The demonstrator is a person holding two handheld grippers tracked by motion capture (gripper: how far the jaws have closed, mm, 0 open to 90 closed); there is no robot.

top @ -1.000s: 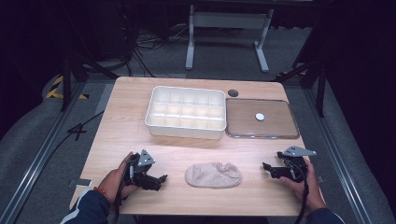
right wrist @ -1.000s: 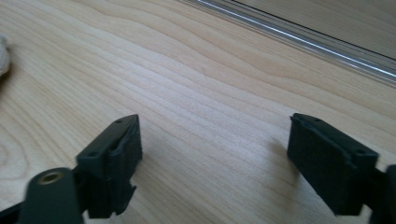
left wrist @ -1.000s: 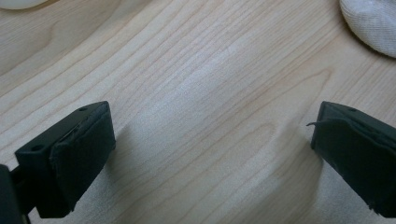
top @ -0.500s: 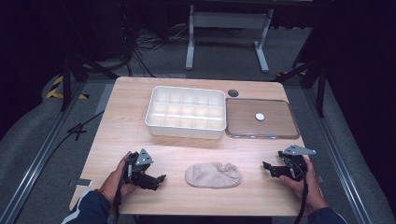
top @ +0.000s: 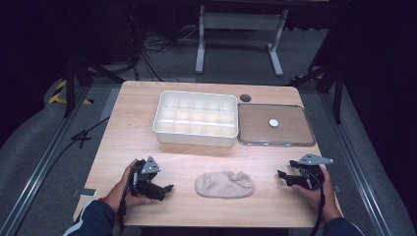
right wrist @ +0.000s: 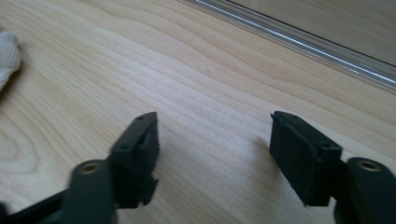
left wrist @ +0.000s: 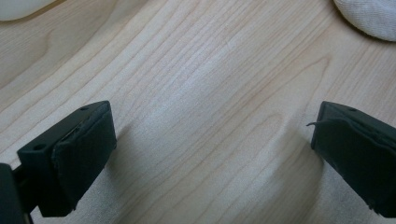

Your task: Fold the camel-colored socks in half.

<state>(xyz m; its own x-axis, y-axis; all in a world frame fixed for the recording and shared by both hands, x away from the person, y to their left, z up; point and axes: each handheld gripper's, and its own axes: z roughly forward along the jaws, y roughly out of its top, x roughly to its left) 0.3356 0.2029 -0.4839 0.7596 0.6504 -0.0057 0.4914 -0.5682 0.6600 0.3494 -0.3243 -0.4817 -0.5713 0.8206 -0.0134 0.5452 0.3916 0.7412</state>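
Observation:
A beige fabric pouch (top: 224, 184) lies flat near the table's front edge, between my two grippers. My left gripper (top: 167, 189) rests on the wood to its left, open, with bare wood between its fingers (left wrist: 210, 154). The pouch's edge (left wrist: 369, 16) shows at the upper right of the left gripper view. My right gripper (top: 281, 176) sits to the pouch's right and points toward it. It is open (right wrist: 212, 149), and its jaws have just been closing with nothing between them. A bit of the pouch (right wrist: 7, 56) shows at the far left of the right gripper view.
A white tray (top: 195, 135) with several compartments stands at the back middle of the table. Beside it on the right lies a clear flat lid (top: 255, 128) with a white knob (top: 273, 123). The lid's rim (right wrist: 299, 39) runs ahead of the right gripper.

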